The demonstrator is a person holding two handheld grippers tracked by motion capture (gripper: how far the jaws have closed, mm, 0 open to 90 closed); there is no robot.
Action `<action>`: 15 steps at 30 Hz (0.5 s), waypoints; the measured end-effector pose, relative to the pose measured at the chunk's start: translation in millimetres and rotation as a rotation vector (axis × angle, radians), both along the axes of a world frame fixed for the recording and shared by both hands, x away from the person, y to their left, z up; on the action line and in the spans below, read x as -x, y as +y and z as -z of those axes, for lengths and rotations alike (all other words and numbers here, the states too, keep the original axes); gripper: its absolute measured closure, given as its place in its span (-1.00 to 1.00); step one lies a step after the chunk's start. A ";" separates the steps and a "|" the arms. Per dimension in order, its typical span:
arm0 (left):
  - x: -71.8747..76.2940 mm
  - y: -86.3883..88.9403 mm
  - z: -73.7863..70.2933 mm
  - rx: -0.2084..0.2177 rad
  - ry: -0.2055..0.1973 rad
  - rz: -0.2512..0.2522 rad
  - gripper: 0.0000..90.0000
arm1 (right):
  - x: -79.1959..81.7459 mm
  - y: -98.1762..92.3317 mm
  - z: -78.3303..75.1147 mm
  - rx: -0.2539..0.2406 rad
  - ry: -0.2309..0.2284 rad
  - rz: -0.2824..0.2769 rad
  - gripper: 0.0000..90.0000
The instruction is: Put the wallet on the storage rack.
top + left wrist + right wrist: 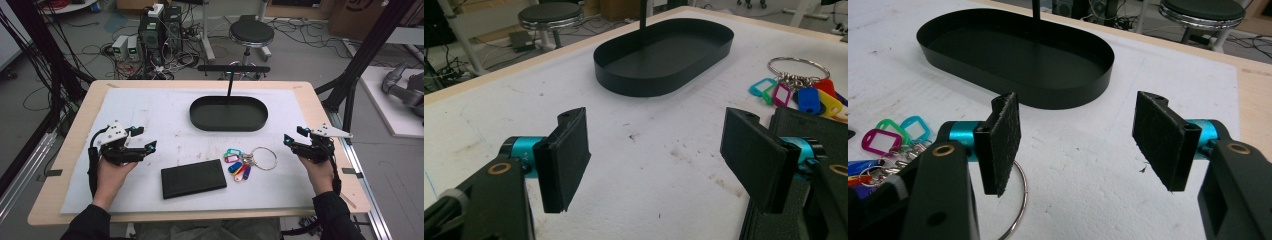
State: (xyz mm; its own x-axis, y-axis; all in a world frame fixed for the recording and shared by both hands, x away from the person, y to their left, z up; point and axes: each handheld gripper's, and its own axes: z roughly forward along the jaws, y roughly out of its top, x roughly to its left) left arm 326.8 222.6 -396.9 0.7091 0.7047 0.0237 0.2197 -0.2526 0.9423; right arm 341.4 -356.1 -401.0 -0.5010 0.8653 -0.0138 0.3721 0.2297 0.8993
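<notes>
A black oval tray (228,114) with an upright post stands at the table's far middle; it is empty (664,52) (1018,55). A bunch of coloured key tags on a metal ring (245,161) lies right of centre. A flat black rectangular case (193,178) lies near the front, left of the keys. My left gripper (143,138) rests at the left, open, nothing between its pads (566,160). My right gripper (294,136) rests at the right, open and empty, its pads (1003,142) just right of the key ring (1018,210).
The white mat (165,107) covers the wooden table (65,150). Beyond the far edge stand a round stool (251,34), computer boxes (159,31) and tangled cables. Black frame posts rise at both sides (365,55).
</notes>
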 end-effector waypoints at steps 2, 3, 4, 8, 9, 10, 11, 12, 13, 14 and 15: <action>0.8 -4.3 -1.8 -0.011 -0.004 0.010 -0.39 | -1.0 -0.4 0.3 -0.003 -0.001 -0.008 -0.19; 0.8 -4.3 -1.8 -0.011 -0.004 0.010 -0.39 | -1.0 -0.4 0.3 -0.003 -0.001 -0.008 -0.19; 1.7 -6.1 -2.1 -0.018 -0.007 0.014 -0.39 | -1.1 -2.0 -0.2 -0.013 -0.004 -0.009 -0.19; 3.8 -9.8 1.0 -0.029 -0.001 0.018 -0.39 | 0.4 -5.8 -1.2 -0.031 0.000 -0.005 -0.19; 3.9 -10.3 1.9 -0.026 -0.002 0.018 -0.39 | 1.1 -6.7 -1.7 -0.035 -0.004 -0.005 -0.19; 3.9 -10.4 2.3 -0.025 -0.002 0.017 -0.39 | 1.7 -7.5 -2.7 -0.034 -0.008 -0.001 -0.17; 3.8 -10.4 2.2 -0.025 -0.002 0.016 -0.39 | 2.2 -8.6 -4.2 -0.031 -0.012 0.002 -0.17; 3.9 -10.2 1.6 -0.025 -0.003 0.018 -0.39 | 2.2 -8.6 -4.2 -0.031 -0.012 0.002 -0.17; 4.1 -9.9 0.5 -0.022 -0.005 0.020 -0.39 | 3.1 -10.8 -9.0 -0.031 -0.018 -0.001 -0.17; 4.6 -9.8 -0.2 -0.020 -0.006 0.022 -0.39 | 3.1 -10.8 -9.0 -0.031 -0.018 -0.001 -0.17; 5.8 -9.3 -1.3 -0.021 -0.012 0.023 -0.39 | 3.5 -11.5 -10.9 -0.031 -0.019 -0.007 -0.16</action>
